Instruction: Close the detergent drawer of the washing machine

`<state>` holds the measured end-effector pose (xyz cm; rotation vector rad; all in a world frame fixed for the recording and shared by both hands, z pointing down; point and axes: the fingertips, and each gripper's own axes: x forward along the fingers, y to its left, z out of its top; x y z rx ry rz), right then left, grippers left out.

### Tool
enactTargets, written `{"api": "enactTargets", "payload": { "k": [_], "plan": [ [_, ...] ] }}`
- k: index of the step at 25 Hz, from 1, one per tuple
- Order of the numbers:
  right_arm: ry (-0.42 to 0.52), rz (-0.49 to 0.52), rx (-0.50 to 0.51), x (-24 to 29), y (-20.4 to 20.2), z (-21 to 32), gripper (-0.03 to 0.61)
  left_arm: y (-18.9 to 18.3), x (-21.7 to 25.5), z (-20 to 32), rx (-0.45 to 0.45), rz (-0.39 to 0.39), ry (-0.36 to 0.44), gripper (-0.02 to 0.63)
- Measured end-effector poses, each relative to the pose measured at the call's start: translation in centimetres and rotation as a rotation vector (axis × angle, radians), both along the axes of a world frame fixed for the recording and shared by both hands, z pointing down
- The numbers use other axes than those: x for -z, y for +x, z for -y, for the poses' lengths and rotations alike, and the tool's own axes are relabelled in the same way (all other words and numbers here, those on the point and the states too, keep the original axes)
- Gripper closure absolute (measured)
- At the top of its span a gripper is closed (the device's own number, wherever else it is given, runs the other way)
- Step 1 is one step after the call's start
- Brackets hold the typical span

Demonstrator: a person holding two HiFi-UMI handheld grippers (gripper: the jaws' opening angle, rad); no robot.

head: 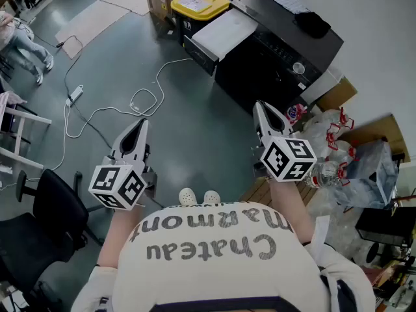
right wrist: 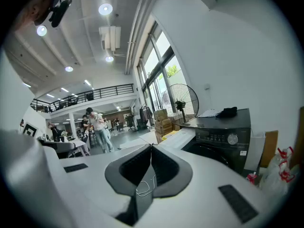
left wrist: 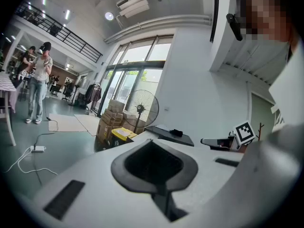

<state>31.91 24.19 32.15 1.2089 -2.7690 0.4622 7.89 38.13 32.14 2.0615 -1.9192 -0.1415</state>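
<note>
Both grippers are held out roughly level in front of the person, over the grey floor. The left gripper (head: 138,125) has its jaws pressed together with nothing in them. The right gripper (head: 259,106) is likewise fully closed and empty. The black washer (head: 286,47) stands ahead by the wall, well apart from both and nearer the right one. Its knob (right wrist: 232,139) shows on the front panel, but I cannot make out the drawer. A dark cloth (head: 312,23) lies on its top. Near the washer sits a yellow-lidded bin (head: 198,4), and a white cable (head: 133,103) trails across the floor.
</note>
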Motion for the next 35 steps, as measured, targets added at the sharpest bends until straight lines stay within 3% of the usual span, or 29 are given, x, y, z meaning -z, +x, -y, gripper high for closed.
{"api": "enactTargets", "payload": {
  "k": [10,17,22,35],
  "plan": [
    [0.035,0.013,0.001,0.9,-2.2,-0.2,0.548,-1.9,0.4,0.0,-0.012,-0.001,0.011,0.606],
    [-0.011,0.151,0.019,0.4,-4.3,-1.6,0.546,-4.2,-0.3,-1.1,-0.025,0.001,0.018,0.606],
    [-0.078,0.099,0.029,-2.3,-6.1,-1.9,0.546,-5.2,-2.2,-1.9,-0.019,-0.023,-0.027,0.606],
    [-0.065,0.027,0.150,-2.8,-13.3,3.9,0.546,-10.0,-2.5,2.7,0.057,-0.033,-0.054,0.606]
  ]
}}
